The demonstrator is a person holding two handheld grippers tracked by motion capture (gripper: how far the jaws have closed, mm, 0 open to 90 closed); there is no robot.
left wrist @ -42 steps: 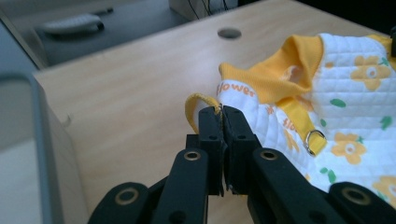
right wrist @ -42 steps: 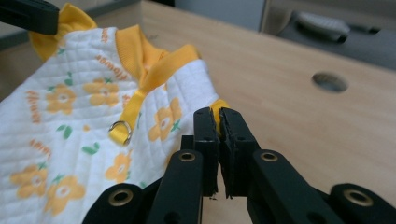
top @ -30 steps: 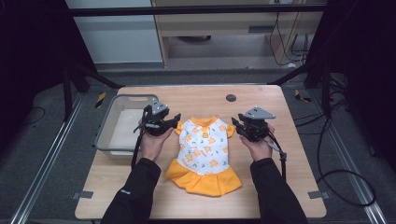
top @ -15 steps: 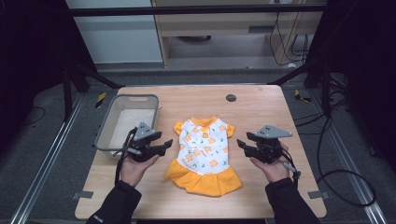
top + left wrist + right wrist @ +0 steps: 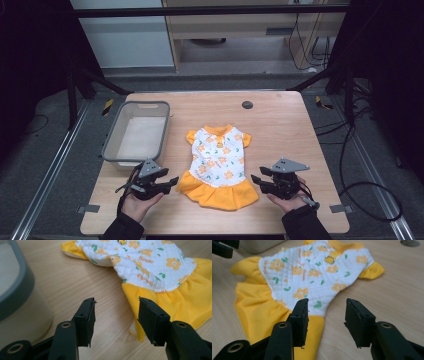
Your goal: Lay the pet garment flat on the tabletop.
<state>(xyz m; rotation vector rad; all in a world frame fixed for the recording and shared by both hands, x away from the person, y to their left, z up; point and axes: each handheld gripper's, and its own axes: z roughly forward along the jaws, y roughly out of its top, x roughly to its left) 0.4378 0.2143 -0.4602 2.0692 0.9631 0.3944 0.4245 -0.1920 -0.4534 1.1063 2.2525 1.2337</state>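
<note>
L claw (image 5: 170,182) low over desk (image 5: 280,115), jaws apart w/ nothing between, just been closing a bit. Dress (image 5: 217,165) lies flat just right of it; in left gripper view the yellow skirt edge (image 5: 140,327) sits beside the right-hand jaw. R claw (image 5: 256,180) also apart, nothing gripped, jaws just narrowed slightly; dress hem just left of it, skirt corner by its left-hand jaw in right gripper view. Bin (image 5: 137,132) behind L claw, left of dress.
</note>
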